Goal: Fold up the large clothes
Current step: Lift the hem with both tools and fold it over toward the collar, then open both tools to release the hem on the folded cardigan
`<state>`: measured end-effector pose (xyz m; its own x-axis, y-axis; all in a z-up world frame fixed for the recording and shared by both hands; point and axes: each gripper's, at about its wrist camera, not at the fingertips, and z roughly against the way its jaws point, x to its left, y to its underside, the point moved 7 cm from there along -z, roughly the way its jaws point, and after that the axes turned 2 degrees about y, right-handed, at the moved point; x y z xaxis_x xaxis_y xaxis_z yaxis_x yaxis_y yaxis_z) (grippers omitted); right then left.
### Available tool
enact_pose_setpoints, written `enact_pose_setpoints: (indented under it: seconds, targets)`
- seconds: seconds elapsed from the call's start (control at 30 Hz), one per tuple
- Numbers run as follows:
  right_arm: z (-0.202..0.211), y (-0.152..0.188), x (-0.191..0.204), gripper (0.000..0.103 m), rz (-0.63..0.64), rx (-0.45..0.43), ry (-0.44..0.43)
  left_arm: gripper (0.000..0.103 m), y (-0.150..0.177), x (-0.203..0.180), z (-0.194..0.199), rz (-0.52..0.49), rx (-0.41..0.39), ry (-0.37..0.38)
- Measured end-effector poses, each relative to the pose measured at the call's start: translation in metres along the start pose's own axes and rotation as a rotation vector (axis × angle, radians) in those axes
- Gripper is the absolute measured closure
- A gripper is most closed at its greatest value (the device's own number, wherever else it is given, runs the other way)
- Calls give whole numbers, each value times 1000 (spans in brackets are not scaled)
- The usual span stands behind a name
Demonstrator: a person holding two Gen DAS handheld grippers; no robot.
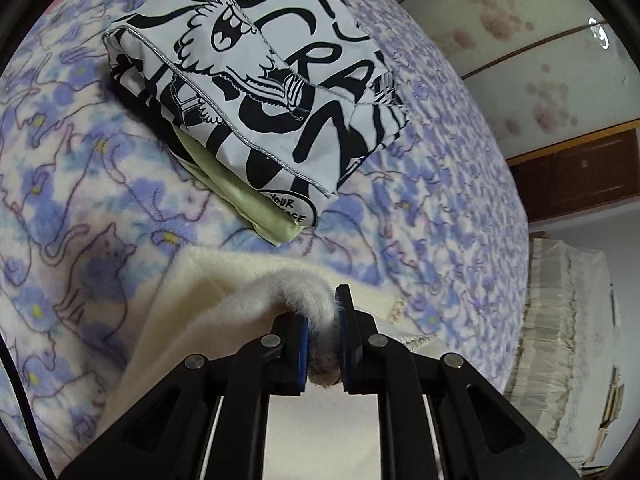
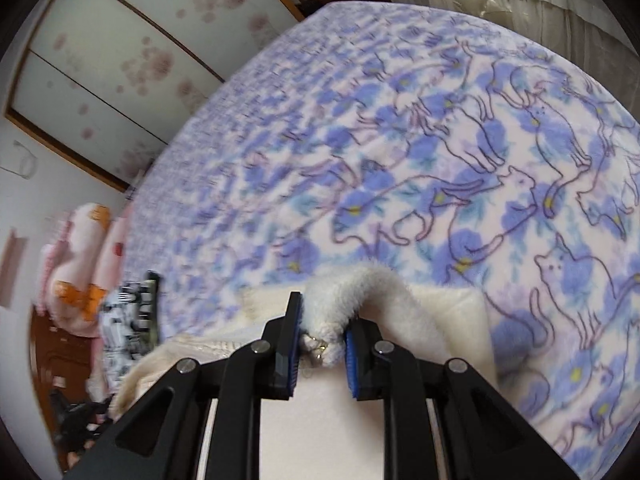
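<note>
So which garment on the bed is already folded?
The black-and-white printed garment, lying as a neat packet on the blanket. The cream fleece garment is pinched in both grippers.

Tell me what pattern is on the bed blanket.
The blanket shows outlined cats among blue-purple flowers with yellow centres on a pale ground. The right wrist view shows it best.

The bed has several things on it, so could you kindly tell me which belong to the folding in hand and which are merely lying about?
In hand:
- fluffy cream garment, pinched by both grippers
- left gripper
- right gripper

Lying about:
- folded black-and-white printed garment
- pale green cloth under it
- cat-print blanket
- pink plush toy
</note>
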<state>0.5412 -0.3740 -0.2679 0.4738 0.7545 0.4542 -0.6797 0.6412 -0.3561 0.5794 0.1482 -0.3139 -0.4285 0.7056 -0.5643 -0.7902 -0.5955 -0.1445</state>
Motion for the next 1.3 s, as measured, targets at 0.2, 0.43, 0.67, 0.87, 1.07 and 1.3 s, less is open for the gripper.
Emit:
enact_pose_setpoints:
  seconds: [0.2, 0.43, 0.67, 0.87, 1.07, 1.3]
  targets:
    - [-43, 3, -18, 85, -33, 31, 70, 94, -6, 9, -35, -15, 36, -77]
    - [-71, 3, -29, 84, -1, 63, 128, 93, -3, 19, -63, -67, 40, -150]
    - [-86, 4, -41, 84, -22, 38, 101, 92, -2, 29, -87, -87, 65, -188]
    - [-90, -4, -42, 81, -41, 22, 100, 91, -6, 28, -92, -57, 111, -190]
    - [-80, -7, -37, 72, -45, 11, 80, 85, -7, 17, -75, -71, 98, -170]
    - [-34, -27, -12, 33, 95, -127, 130, 22, -23, -2, -24, -151, -126, -209]
